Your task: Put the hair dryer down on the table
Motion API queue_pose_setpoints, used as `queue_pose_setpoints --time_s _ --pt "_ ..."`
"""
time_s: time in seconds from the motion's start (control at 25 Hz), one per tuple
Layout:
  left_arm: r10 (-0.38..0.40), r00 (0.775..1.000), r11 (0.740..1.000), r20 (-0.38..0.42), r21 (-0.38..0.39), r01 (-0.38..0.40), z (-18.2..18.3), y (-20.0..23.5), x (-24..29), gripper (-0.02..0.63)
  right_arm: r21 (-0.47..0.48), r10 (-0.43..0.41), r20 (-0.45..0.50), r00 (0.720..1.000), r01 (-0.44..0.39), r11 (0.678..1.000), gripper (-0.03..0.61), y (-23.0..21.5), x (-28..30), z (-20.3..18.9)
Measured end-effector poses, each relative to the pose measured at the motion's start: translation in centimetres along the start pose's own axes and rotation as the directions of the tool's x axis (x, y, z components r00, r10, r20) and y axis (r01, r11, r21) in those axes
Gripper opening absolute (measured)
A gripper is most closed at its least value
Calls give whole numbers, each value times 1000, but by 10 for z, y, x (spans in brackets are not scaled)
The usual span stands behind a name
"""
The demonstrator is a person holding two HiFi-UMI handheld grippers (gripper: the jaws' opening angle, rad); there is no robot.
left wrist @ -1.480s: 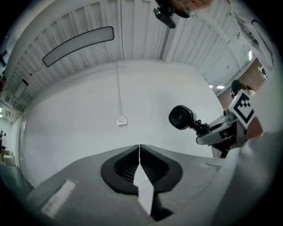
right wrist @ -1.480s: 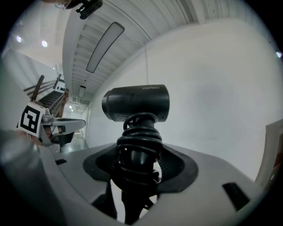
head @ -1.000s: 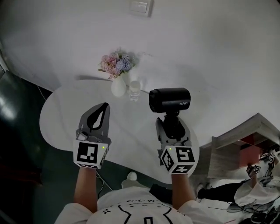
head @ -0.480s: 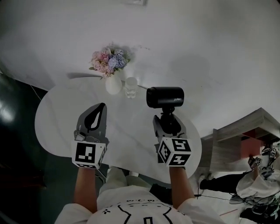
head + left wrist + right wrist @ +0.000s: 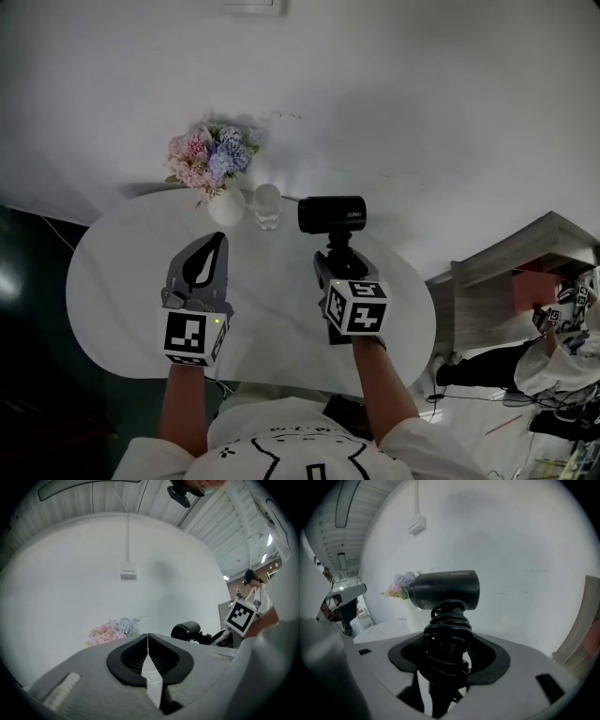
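A black hair dryer point(image 5: 332, 215) point(image 5: 445, 590) stands upright above the white round table point(image 5: 112, 281), its barrel level and its cord wound round the handle. My right gripper point(image 5: 339, 267) point(image 5: 446, 665) is shut on that cord-wrapped handle and holds the dryer over the table's right half. The left gripper point(image 5: 208, 246) point(image 5: 148, 654) hovers over the table's left half, shut with nothing between its jaws. From the left gripper view the hair dryer point(image 5: 186, 631) shows small at the right.
A white vase of pink and blue flowers point(image 5: 211, 161) and a clear glass point(image 5: 267, 206) stand at the table's far edge by the white wall. A wooden shelf unit point(image 5: 511, 281) stands to the right. Another person with marker cubes point(image 5: 562, 323) sits at far right.
The right gripper with the hair dryer has drifted left and away from me over the table. The left gripper has kept its place.
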State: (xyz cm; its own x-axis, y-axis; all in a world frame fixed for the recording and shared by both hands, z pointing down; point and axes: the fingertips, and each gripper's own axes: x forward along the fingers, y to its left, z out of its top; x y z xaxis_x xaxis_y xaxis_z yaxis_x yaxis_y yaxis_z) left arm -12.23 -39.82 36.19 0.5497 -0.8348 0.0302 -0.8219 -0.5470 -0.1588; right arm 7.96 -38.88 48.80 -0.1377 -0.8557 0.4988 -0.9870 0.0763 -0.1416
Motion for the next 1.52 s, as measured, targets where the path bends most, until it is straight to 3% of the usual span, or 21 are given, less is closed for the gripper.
queue_pose_setpoints --time_s 0.52,1.08,1.52 --pt "-136 990 990 -45 -53 134 -37 12 48 20 90 -128 -249 960 155 984 259 -17 93 -40" --pt "-211 975 975 -74 -92 204 -58 0 63 20 124 -164 -404 900 232 965 259 -25 141 -80" --pt "-211 974 975 -80 -92 203 -63 4 61 20 101 -198 -450 871 270 958 261 -27 156 -95"
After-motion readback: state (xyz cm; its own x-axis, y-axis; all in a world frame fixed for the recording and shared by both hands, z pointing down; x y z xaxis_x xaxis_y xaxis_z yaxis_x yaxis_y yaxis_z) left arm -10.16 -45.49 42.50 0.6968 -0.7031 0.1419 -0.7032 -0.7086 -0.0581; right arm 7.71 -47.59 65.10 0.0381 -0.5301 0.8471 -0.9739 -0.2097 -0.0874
